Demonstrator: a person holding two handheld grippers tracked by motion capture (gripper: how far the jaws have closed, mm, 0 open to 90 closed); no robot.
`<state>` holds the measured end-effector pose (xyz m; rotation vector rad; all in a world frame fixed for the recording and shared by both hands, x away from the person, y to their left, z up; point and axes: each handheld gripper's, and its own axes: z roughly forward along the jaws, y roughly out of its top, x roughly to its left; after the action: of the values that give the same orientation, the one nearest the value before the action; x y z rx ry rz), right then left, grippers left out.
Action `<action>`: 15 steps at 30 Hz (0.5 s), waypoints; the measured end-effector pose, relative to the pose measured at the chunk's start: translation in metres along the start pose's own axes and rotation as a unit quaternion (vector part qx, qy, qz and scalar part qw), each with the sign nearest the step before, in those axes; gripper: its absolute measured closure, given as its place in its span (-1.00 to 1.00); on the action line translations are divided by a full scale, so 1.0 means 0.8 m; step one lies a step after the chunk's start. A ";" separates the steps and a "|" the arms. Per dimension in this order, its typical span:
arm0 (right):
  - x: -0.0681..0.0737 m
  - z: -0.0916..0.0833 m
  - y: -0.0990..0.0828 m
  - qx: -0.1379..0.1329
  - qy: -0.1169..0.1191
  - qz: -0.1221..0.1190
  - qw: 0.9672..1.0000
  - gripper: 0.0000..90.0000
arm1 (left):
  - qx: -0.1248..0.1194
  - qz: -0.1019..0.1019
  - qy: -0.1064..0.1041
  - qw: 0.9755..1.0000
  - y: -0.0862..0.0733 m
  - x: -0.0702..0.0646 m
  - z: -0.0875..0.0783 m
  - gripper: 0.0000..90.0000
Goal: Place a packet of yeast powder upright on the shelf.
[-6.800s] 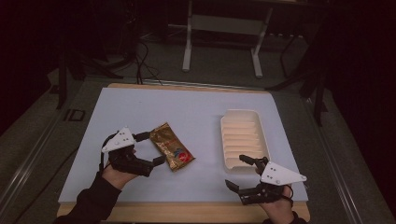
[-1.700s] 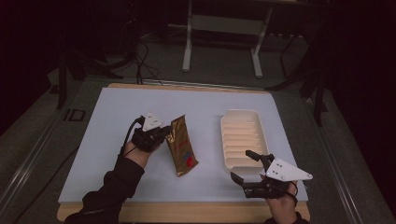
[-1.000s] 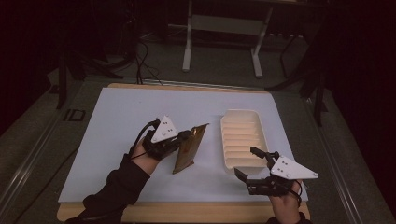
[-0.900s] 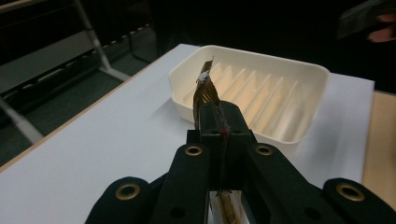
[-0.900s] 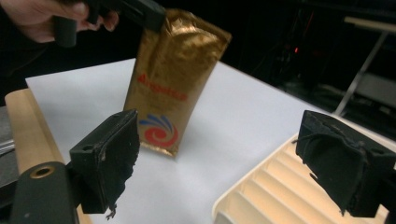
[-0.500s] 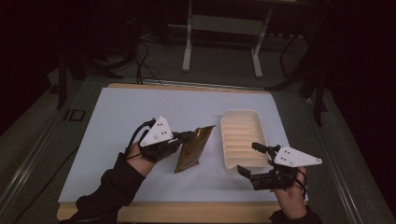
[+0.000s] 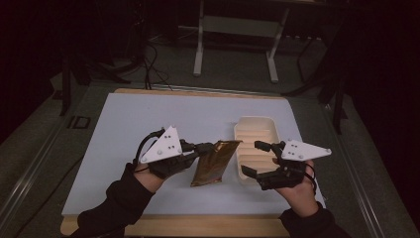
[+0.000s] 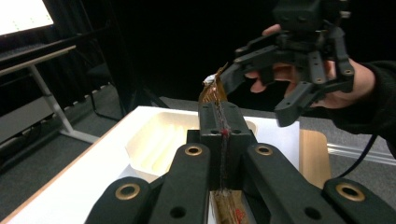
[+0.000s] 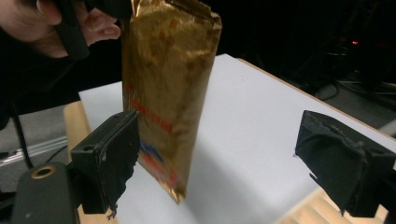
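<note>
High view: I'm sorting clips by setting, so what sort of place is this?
Probably a lab or studio data-recording bench, not a home. A white-topped table stands in a dark room, cables trail across the floor, and a metal stand sits behind it.

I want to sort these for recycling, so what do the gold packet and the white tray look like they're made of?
The gold packet looks like thin metallised foil or plastic film: it is shiny, creased, with a crimped top edge and red and blue print. The white tray looks like moulded plastic or foam, matte cream with ribbed grooves along its floor; which of the two I can't tell.
</note>
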<state>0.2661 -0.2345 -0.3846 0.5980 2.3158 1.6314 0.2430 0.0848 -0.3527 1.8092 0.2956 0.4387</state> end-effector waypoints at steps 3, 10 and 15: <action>-0.001 0.009 0.006 -0.002 0.018 0.002 1.000 -0.69 | -0.004 0.004 -0.001 1.000 0.002 -0.005 -0.001 1.00; 0.005 0.025 0.014 -0.002 0.052 -0.010 0.999 -0.57 | -0.010 0.004 -0.013 1.000 0.002 -0.015 0.005 1.00; 0.008 0.028 0.017 0.002 0.076 -0.018 0.997 -0.39 | -0.008 0.006 -0.017 1.000 0.002 -0.020 0.012 1.00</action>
<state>0.2726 -0.2091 -0.3793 0.4440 2.4217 1.7114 0.2329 0.0691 -0.3556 1.8016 0.2579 0.4166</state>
